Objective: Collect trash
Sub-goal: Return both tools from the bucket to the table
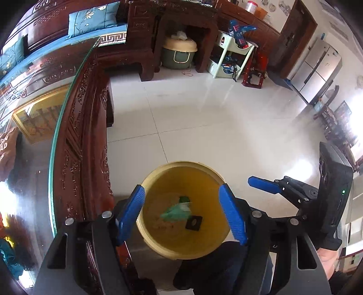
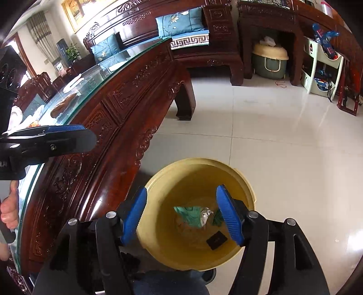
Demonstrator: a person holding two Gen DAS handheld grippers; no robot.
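Yellow bin point(image 1: 158, 246): stood on the pale tiled floor point(image 1: 204, 118), just right of the carved wooden table point(image 1: 90, 140) with its glass tabletop point(image 1: 34, 127). Open at the top, rim unobstructed.

Contents of bin: one crumpled green wrapper point(image 1: 175, 211) near the centre of the bottom, a smaller dark green scrap point(image 1: 183, 199) just beyond it, and a flat black square packet point(image 1: 194, 222) lying to the right of the wrapper. In the right wrist view a clear, shiny bit of film point(image 2: 206, 214) lay against the wrapper point(image 2: 190, 215).

Left tool point(image 1: 181, 213): held above the bin, blue fingers spread wide to either side of the opening, nothing between them.

Right tool point(image 2: 181, 215): likewise over the bin point(image 2: 158, 245), fingers wide apart and empty; seen from the left wrist as a blue finger point(image 1: 263, 185) at the right.

Far background: wooden sofa with blue cushions point(image 2: 181, 21), a green-and-cream lidded basket point(image 1: 179, 53), a white shelf unit point(image 1: 229, 56).
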